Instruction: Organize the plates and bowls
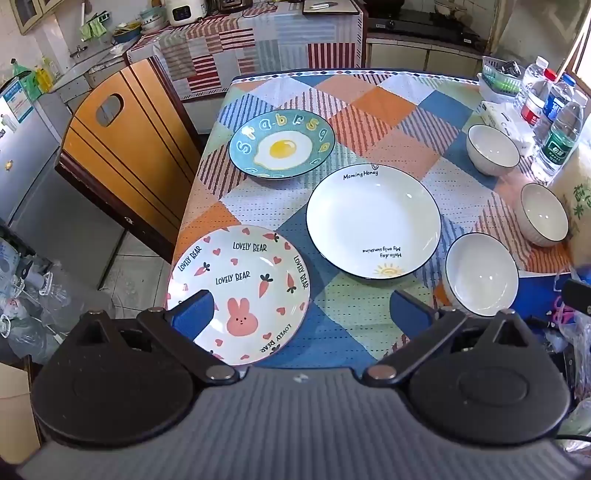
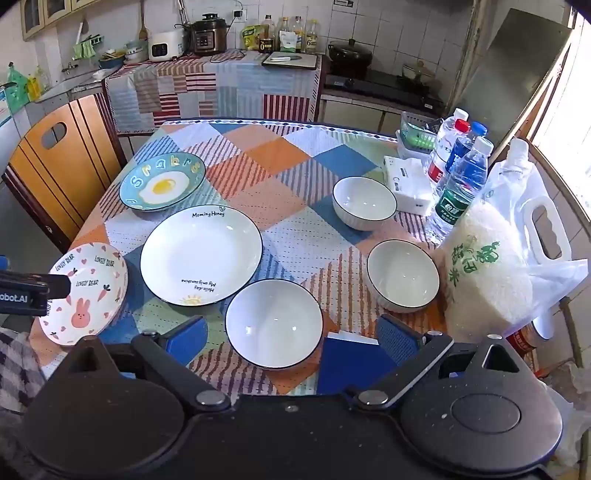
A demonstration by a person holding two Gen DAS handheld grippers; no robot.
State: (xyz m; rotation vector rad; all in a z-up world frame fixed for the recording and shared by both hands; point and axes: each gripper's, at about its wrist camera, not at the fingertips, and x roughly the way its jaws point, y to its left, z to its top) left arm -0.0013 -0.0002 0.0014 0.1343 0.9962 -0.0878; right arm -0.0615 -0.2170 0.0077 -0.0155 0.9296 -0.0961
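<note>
**A small tiled kitchen in daylight**

We see a table (image 2: 258,155) under a patchwork cloth of orange, blue and striped squares, with a wooden chair (image 1: 122,147) drawn up at its left side. Behind it a counter (image 2: 221,85) wears a similar striped cloth, backed by a white tiled wall (image 2: 388,22). Daylight comes through a window (image 2: 569,110) on the right. A grey fridge (image 1: 22,155) stands at far left, above a pale tiled floor (image 1: 136,266).
</note>
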